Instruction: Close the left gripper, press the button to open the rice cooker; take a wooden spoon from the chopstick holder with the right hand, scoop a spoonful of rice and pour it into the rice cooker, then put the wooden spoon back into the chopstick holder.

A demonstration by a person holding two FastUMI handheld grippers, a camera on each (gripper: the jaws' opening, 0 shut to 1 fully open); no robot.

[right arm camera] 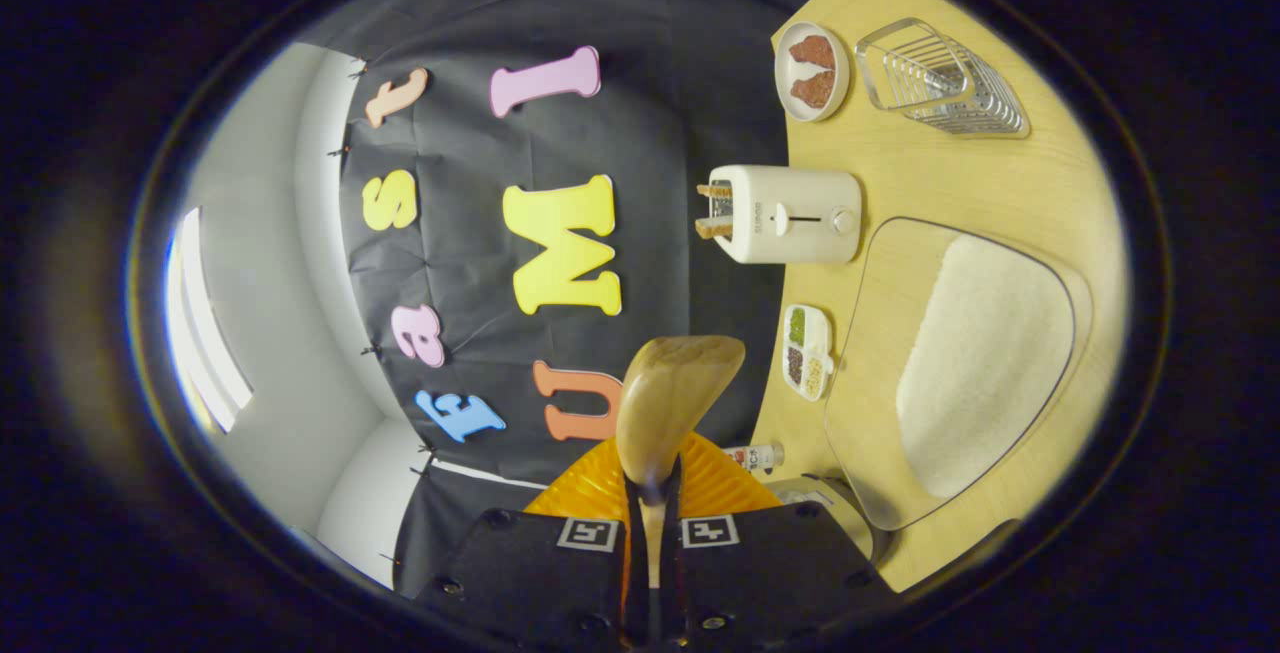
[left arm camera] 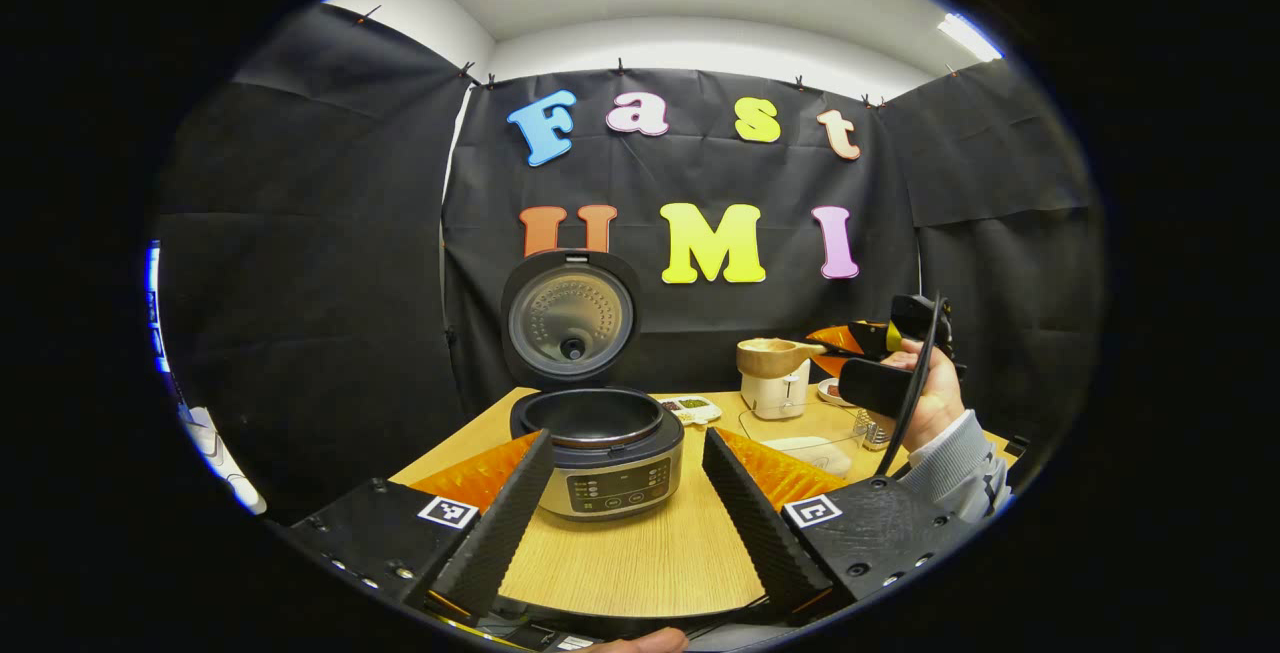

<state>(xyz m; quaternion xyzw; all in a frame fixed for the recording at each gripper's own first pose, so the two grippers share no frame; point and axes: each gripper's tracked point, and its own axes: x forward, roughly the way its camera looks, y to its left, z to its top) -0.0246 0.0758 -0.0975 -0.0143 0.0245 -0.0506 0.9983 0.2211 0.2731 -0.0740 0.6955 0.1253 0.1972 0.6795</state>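
Observation:
The rice cooker [left arm camera: 610,473] stands on the wooden table [left arm camera: 660,563] with its lid [left arm camera: 570,318] raised upright and the inner pot showing. My left gripper [left arm camera: 628,438] is open in front of it, one finger on either side of the cooker, touching nothing. To the right, a hand [left arm camera: 935,398] holds my right gripper [left arm camera: 850,348] above the table. It is shut on the handle of the wooden spoon [left arm camera: 770,353], whose bowl hovers over the toaster. In the right gripper view my right gripper [right arm camera: 650,503] clamps the spoon [right arm camera: 675,398]. Rice [right arm camera: 985,363] lies in a glass bowl [right arm camera: 860,413].
A white toaster [right arm camera: 790,215] with bread in it stands at the table's back edge. Near it are a plate [right arm camera: 812,70] with red pieces, a metal wire holder [right arm camera: 940,78] and a small divided dish [right arm camera: 807,351]. The cooker's rim [right arm camera: 830,503] shows beside the glass bowl.

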